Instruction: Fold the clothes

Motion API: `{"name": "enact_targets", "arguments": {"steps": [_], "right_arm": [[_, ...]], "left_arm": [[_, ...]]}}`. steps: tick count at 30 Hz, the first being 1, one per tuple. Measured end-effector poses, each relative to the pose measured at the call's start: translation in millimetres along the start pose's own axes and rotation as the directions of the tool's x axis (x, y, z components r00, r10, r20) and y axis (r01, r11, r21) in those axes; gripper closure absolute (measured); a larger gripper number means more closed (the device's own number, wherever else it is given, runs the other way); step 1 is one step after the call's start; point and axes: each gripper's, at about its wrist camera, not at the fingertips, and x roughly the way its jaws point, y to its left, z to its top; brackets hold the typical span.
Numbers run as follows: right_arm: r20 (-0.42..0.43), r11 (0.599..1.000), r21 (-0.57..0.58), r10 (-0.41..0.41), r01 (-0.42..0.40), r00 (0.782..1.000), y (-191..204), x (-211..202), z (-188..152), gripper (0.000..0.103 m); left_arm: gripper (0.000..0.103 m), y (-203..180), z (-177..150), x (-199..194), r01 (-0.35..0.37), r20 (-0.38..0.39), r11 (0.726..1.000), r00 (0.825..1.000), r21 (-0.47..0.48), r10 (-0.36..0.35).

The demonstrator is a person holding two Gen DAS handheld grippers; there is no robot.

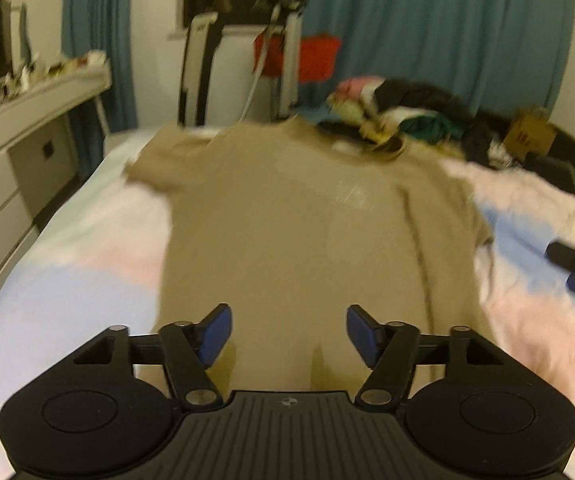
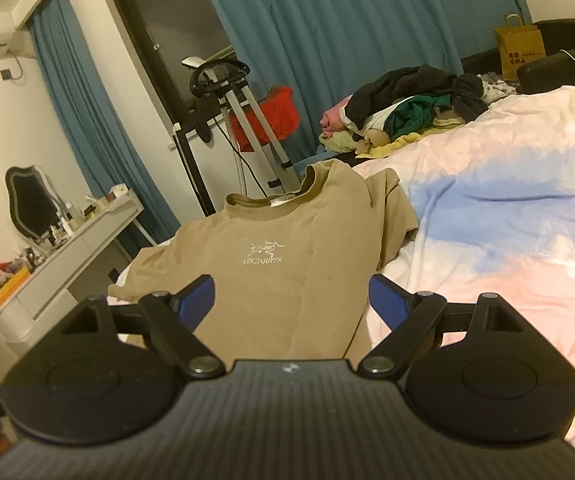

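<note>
1. Lying flat on the pastel bedspread (image 2: 487, 208), the tan T-shirt (image 2: 287, 264) is shown front up.
2. The left gripper (image 1: 289, 330) is held above its hem, jaws spread.
3. The right gripper (image 2: 291, 300) is likewise spread, empty.

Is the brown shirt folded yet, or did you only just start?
Only just started. Done: the shirt is spread out on the bed, logo up, no fold in it yet. In hand: nothing; the left gripper and right gripper are both open, jaws apart, over its lower part. Left: all the folding, plus the clothes pile beyond it.
</note>
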Motion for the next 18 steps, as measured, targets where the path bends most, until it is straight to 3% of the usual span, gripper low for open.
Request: {"name": "enact_targets", "arguments": {"steps": [5,11,14,18], "right_arm": [[0.004,0.999,0.049,0.009,-0.009,1.000,-9,7,0,0.018],[-0.005,0.986,0.165,0.021,-0.020,1.000,-28,27,-7,0.018],[-0.002,0.962,0.271,0.029,-0.028,1.000,-44,46,-6,0.018],[-0.002,0.913,0.408,-0.020,0.019,1.000,-72,84,6,0.016]], "left_arm": [[0.017,-32,-19,31,0.003,0.085,1.000,0.996,0.013,-0.004],[0.003,-36,-36,92,-0.021,0.094,0.999,0.995,0.050,0.017],[0.003,-32,-41,116,-0.008,0.075,0.999,0.997,0.052,0.004],[0.002,-25,-47,136,0.016,0.054,1.000,0.998,0.027,-0.018]]}}
